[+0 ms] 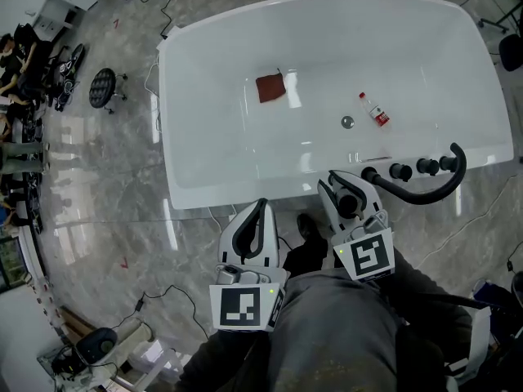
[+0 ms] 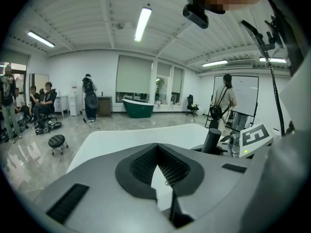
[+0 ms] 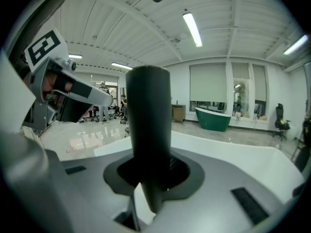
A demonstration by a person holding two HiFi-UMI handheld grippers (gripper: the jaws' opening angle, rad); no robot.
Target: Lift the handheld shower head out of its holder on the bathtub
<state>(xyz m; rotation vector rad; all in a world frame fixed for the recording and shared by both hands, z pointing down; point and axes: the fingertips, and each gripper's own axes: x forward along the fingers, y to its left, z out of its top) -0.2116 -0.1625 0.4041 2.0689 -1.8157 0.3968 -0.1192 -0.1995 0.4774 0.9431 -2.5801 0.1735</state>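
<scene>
Jaws of the right gripper (image 1: 345, 188) are clamped on the black handle of the shower head (image 3: 150, 130), which stands upright between them in the right gripper view. In the head view it sits at lower centre, just at the near rim of the white bathtub (image 1: 212, 96). Its black hose (image 1: 433, 190) curves right and up towards the dark knobs (image 1: 414, 168) on that rim. Left gripper (image 1: 260, 205), just beside it to the left, has its jaws together with nothing between them. Inside the tub lie a reddish-brown cloth (image 1: 270, 87), a small bottle (image 1: 375, 110) and the drain (image 1: 347, 122).
</scene>
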